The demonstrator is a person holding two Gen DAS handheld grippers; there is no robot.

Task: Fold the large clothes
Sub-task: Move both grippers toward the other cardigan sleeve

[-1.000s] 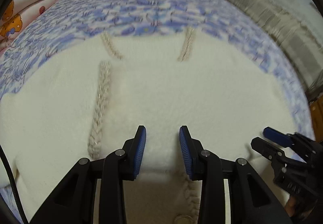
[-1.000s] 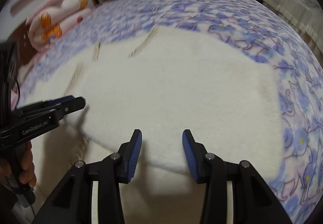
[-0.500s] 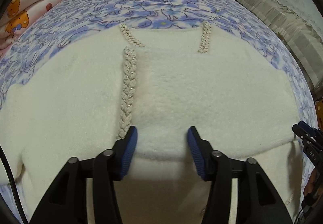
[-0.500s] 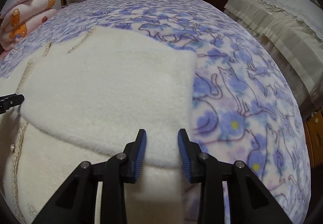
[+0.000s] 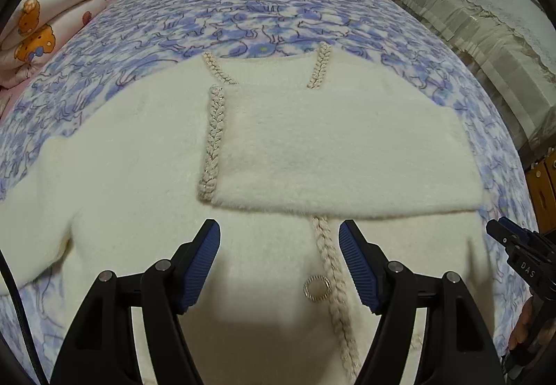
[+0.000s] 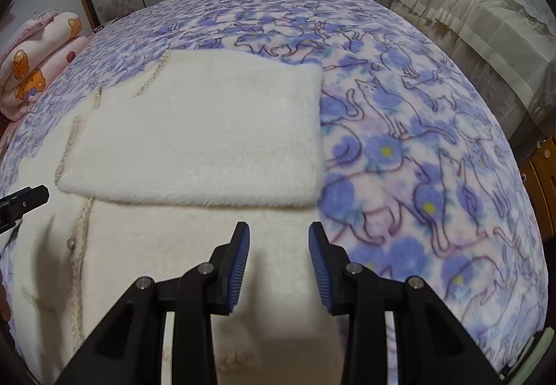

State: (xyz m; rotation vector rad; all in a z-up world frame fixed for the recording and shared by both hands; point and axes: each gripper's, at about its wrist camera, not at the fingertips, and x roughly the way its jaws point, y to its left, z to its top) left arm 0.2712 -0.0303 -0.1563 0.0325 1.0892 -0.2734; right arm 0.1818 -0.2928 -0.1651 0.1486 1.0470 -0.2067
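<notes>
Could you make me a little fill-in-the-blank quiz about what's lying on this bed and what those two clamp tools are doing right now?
1. The fluffy cardigan lying on the bed is ____ in colour.
2. The blanket under it is printed with blue flowers and ____.
3. Nothing is between the fingers of the left gripper, whose jaws, just opening, now stand ____.
4. The round button sits right beside the ____ trim.

Missing words: cream; cats; open; braided
</notes>
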